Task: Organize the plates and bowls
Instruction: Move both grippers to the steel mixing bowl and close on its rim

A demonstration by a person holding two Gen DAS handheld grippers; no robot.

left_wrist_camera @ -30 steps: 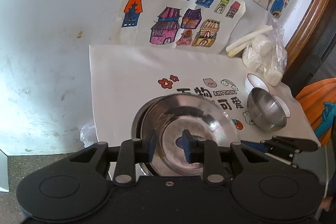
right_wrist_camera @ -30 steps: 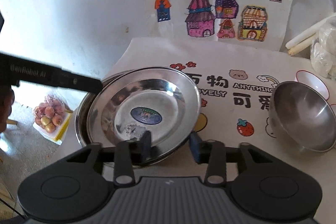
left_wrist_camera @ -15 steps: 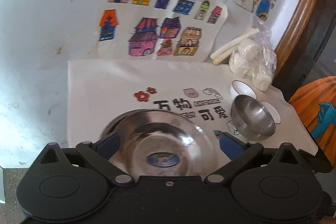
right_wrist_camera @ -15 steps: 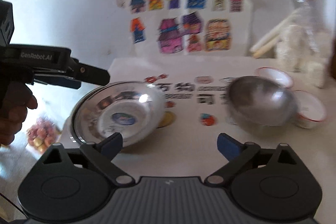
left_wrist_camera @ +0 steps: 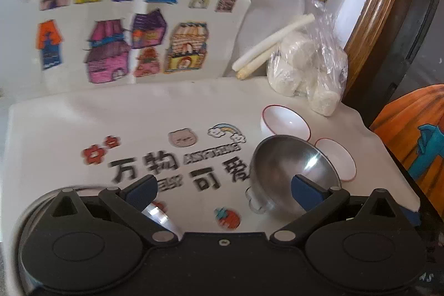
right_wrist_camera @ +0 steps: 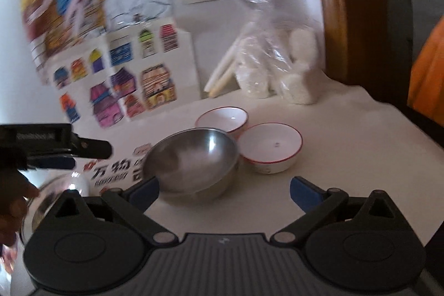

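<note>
Your left gripper and right gripper both stand spread wide, pinching nothing; the right one's jaws are still opening. A rounded, shiny steel bowl sits mid-tabletop on the white printed cloth. Touching it, toward the far right corner, are two smooth white bowls with thin red rims. The flat, mirror-bright steel plates lie at the near left edge.

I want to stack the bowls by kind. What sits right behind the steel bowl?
Behind the steel bowl stand two white bowls with red rims, both empty. The steel bowl covers the front of the farther one, so whether they touch cannot be seen.
</note>
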